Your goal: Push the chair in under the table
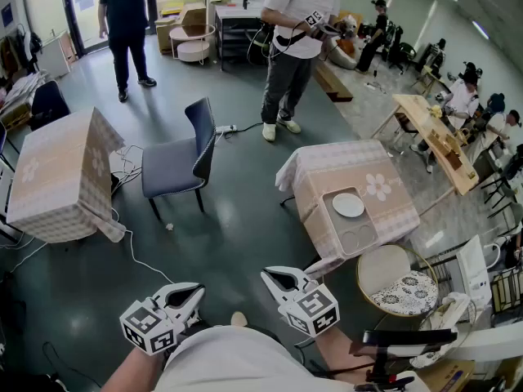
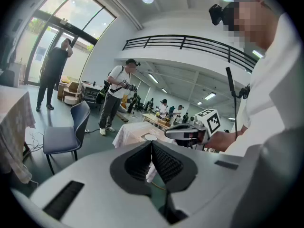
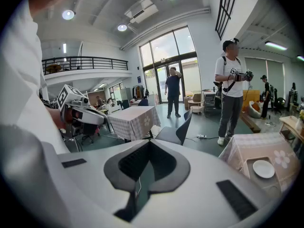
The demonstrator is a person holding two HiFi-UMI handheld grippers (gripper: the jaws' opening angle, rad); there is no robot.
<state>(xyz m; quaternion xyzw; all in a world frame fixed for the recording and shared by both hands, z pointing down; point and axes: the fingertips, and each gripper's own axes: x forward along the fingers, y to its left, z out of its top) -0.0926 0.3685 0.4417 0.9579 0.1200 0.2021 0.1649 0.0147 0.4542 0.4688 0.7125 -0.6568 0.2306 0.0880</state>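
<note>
A dark blue chair [image 1: 176, 166] stands free on the green floor between two cloth-covered tables, its back toward the right one. The left table [image 1: 61, 174] is bare; the right table [image 1: 315, 174] carries a tray with a white plate [image 1: 348, 205]. Both grippers hover close to my body, well short of the chair. My left gripper [image 1: 194, 288] is shut and empty, and so is my right gripper [image 1: 270, 276]. The chair [image 2: 66, 134] shows at the left in the left gripper view. In the right gripper view the chair [image 3: 175, 132] lies straight ahead.
A person in a white shirt [image 1: 294, 47] stands beyond the chair holding grippers; another in black [image 1: 127, 23] stands by the door. White cables [image 1: 135, 251] trail on the floor near the left table. A round cushioned stool [image 1: 396, 280] sits at my right.
</note>
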